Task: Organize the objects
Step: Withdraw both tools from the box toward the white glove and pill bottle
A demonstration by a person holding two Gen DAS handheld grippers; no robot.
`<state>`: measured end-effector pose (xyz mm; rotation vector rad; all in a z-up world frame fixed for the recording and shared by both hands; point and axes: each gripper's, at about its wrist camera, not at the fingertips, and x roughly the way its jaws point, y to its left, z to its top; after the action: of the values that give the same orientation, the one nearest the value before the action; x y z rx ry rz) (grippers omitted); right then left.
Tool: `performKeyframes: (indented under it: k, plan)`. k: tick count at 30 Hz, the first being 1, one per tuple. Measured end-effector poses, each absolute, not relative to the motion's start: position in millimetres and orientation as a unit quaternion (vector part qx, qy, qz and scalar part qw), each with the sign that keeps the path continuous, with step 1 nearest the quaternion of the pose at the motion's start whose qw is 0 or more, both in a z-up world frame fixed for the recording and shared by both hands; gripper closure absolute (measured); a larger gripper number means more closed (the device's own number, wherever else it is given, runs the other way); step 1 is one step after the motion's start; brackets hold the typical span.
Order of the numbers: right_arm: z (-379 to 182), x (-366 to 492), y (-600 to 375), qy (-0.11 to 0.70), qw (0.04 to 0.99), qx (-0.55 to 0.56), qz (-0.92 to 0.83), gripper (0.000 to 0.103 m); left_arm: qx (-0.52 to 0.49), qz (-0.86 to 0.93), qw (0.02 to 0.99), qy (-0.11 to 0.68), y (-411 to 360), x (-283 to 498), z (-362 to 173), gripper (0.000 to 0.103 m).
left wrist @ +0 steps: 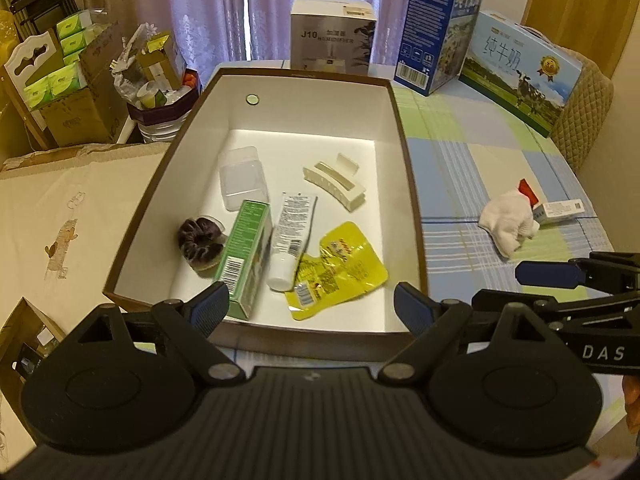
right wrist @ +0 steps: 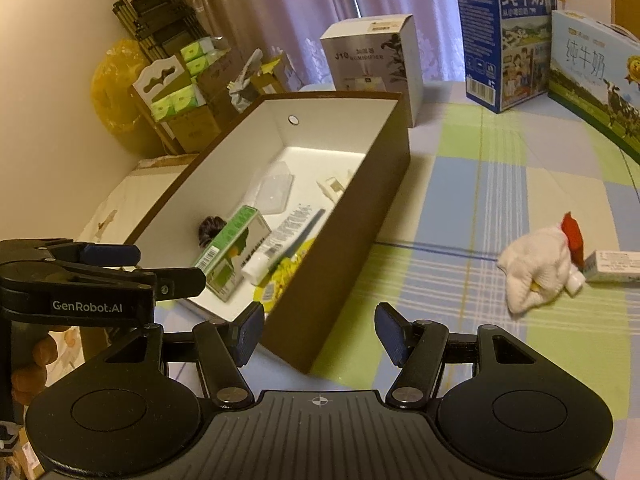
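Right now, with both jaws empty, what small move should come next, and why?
Probably swing the right gripper rightward toward the white cloth. It lies with a small box on the checked tablecloth, outside the brown box that already holds the other items. The jaws stand open with nothing between them.

My left camera looks steeply down from just behind the near end of the brown box [left wrist: 412, 184], straight along its length into the white inside. My right camera sits beside that box's near right corner [right wrist: 360, 216], facing across it and the checked cloth [right wrist: 500, 184]. Both share the box, cloth and white sock [left wrist: 506, 220].
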<state>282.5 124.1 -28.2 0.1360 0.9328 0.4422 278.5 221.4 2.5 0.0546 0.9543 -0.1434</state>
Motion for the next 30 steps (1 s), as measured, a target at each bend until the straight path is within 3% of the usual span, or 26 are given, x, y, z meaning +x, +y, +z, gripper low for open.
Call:
performKeyframes:
  k: [30]
  plan:
    - [-45.7,244.3,-26.8,0.489,0.854,0.095,0.150,0.044,0.053,-0.119,0.864,0.486,74.1,255.5,-19.9,0.016]
